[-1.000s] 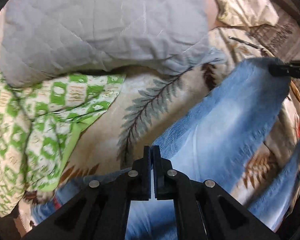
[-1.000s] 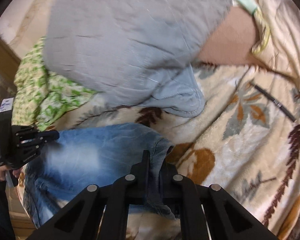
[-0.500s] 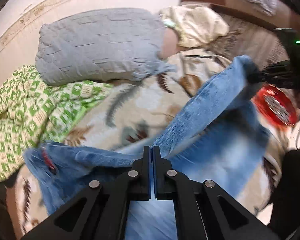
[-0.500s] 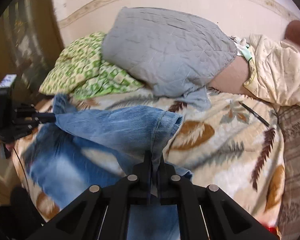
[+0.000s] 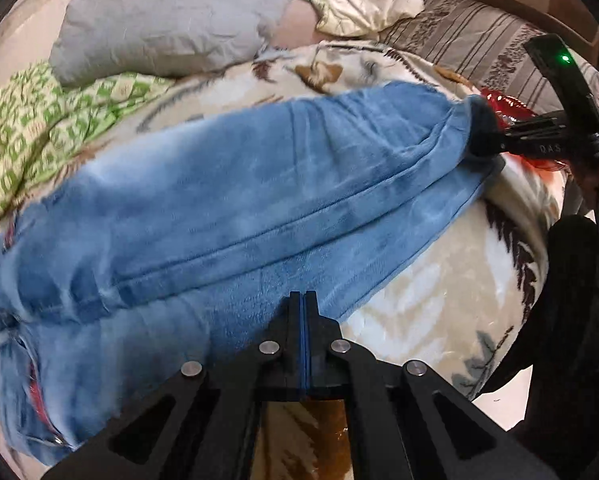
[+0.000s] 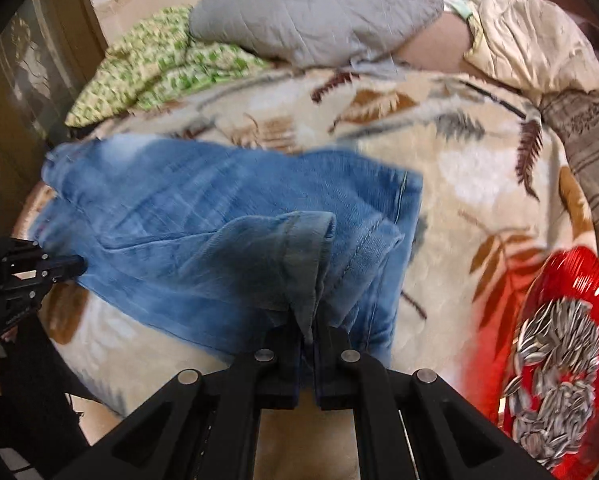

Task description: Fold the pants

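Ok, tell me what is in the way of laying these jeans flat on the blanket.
Nothing visible lies under the blue denim jeans on the leaf-patterned blanket. The red plate of sunflower seeds sits close beside the right gripper, whose jaws pinch the hem.

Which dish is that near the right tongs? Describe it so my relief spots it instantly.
Start at the leaf-print blanket covering the bed, then follow the blue jeans toward their hem end. Just beyond sits a ribbed red dish, the only glossy thing there, heaped with striped sunflower seeds.

A bed under a leaf-print blanket [image 6: 479, 168] carries blue jeans [image 5: 227, 208], grey pillow [image 6: 311, 8], green patterned quilt [image 6: 159, 68] and red seed dish [image 6: 559, 344].
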{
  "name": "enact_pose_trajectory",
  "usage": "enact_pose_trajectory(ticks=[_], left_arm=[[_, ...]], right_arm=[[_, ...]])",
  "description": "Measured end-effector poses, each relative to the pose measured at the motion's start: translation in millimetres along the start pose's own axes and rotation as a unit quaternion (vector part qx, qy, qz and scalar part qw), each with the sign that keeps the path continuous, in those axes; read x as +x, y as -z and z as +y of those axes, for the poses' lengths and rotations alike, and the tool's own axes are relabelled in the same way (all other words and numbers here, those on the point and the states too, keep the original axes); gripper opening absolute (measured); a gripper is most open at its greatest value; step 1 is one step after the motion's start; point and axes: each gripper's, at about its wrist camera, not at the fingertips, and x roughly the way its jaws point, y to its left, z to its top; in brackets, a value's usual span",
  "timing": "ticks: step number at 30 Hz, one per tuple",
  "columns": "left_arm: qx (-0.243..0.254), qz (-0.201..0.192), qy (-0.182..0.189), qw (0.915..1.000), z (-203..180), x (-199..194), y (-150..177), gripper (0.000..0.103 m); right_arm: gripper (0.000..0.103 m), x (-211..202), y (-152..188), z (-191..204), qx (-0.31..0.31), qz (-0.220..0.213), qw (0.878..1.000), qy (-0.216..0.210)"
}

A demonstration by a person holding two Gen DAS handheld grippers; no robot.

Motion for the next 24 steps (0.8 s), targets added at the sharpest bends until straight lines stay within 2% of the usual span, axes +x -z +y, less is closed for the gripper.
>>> enact_pose_trajectory(ticks=[3,5,6,7,8,9,10,13,17,21,24], left_arm=[[-0.004,-0.007,-0.003,1.0000,3,-3,-3,0.000],[-0.013,-0.019,-0.012,0.9996,5,-9,-1,0.000],[-0.023,-0.025,-0.009,0.9994,8,-12,-2,0.000],[-0.035,-0.030,-0.005,0.9989,12,-15,-2,0.009],[-0.052,-0.039,-0.001,0.9979,18,-21,-4,0.021],[-0.060,-0.042,0.001,0.9973,22,-24,-5,0.067],[-0.073,-0.048,0.001,0.9962,28,-30,-8,0.101],[-0.098,-0.074,0.018,0.9922,37,-46,-13,0.102],[-0.104,-0.077,0.005,0.9916,48,-58,-21,0.102],[-0.077,-0.069,-0.023,0.9944,55,-62,-14,0.102],[-0.081,-0.052,-0.023,0.9951,69,-61,-5,0.102]], right_arm=[[0.006,0,3,1,0.006,-0.004,1.000,0.010],[0.014,-2,4,-1,0.014,-0.004,1.000,0.018],[0.031,-5,5,-3,0.018,-0.004,1.000,0.026],[0.070,-7,6,-3,0.021,0.000,0.999,0.029],[0.084,-12,7,-5,0.025,-0.004,0.999,0.032],[0.090,-22,9,-6,0.025,-0.023,0.999,0.031],[0.090,-29,10,-5,0.023,-0.031,0.999,0.030],[0.090,-50,10,-8,0.025,-0.044,0.998,0.038],[0.090,-71,12,-6,0.035,-0.068,0.996,0.041],[0.090,-83,15,16,-0.001,-0.086,0.995,0.053],[0.090,-82,14,40,-0.046,-0.086,0.995,0.033]])
